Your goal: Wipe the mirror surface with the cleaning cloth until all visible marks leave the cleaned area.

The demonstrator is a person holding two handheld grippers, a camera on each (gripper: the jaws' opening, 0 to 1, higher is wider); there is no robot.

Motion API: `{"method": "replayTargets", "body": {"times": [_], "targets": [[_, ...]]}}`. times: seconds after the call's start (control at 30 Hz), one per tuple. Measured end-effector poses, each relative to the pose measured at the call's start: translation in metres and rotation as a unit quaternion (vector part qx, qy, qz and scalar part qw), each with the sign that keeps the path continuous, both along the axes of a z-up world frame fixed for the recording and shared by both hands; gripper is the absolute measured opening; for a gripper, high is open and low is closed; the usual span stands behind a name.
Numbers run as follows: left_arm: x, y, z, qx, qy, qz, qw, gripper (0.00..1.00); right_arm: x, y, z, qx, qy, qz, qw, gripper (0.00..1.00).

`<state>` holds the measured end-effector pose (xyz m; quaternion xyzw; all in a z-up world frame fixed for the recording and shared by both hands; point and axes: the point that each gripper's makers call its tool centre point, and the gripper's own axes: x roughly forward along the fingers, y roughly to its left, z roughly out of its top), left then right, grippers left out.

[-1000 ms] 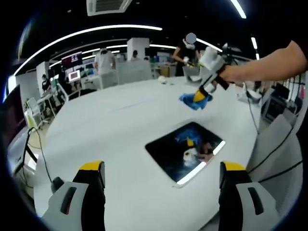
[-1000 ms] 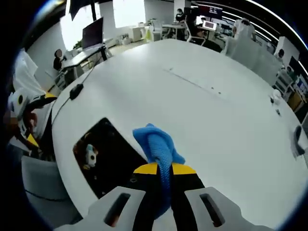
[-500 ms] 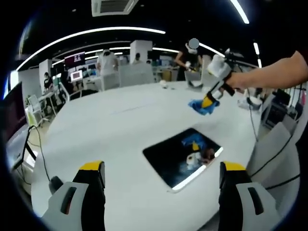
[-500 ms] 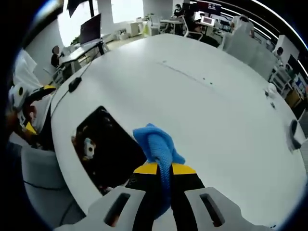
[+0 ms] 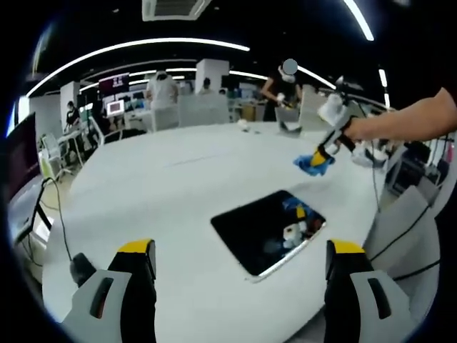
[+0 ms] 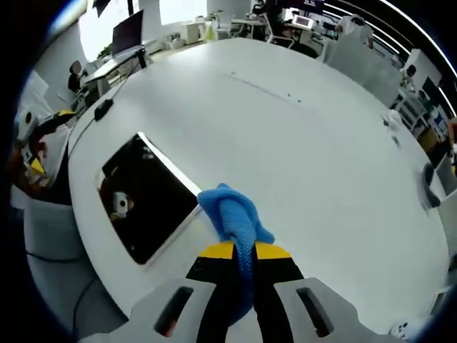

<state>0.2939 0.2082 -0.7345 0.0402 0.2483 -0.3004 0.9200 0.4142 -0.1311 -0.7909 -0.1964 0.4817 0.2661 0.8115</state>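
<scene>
Mirror [image 5: 265, 232] lay flat on the white surface [image 5: 164, 193], ahead of the left tongs [image 5: 235, 268] and between their two spread, empty jaws as seen in the left gripper view. In the right gripper view the mirror [image 6: 146, 194] sat ahead and to the left of the right tongs [image 6: 243, 250], apart from them.

Handling, as judged: the mirror was a thin, rigid, rectangular glass panel, likely fragile and slippery on the smooth surface. It should not be lifted; if it slides under wiping pressure, the left tongs could steady it at an edge or corner, never on the reflective face.

The cleaning cloth [image 6: 233, 218] was soft, light and limp. The right tongs were pressed together on it, pinching a bunched fold so that a blue wad stood out beyond the jaw tips. That wad was the working part; the hold near the middle of the bundle appeared secure. In the left gripper view the cloth [image 5: 315, 162] hung from the right tongs [image 5: 325, 151] above the surface, beyond the far side of the mirror and not touching it.

Orientation: the mirror faced upward, reflecting the ceiling lights and the tongs. Its long axis ran diagonally across the left gripper view, from near left to far right. In the right gripper view its near long edge showed as a bright line.

No marks on the glass could be made out.
</scene>
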Motion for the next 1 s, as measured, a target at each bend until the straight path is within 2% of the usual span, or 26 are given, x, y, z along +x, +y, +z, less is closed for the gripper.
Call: {"method": "replayTargets", "body": {"times": [0.33, 0.67, 1.0], "targets": [[-0.004, -0.007, -0.006, 0.002, 0.006, -0.008, 1.0, 0.99, -0.004, 0.001, -0.009, -0.001, 0.003, 0.002, 1.0, 0.04], [-0.008, -0.003, -0.011, 0.011, 0.01, -0.008, 0.9999, 0.99, -0.006, 0.005, -0.039, -0.035, 0.0, 0.042, 0.9985, 0.04], [-0.007, 0.0, -0.012, 0.014, 0.01, -0.001, 0.9998, 0.99, -0.005, -0.005, -0.06, -0.05, 0.014, 0.036, 0.998, 0.04]]}}
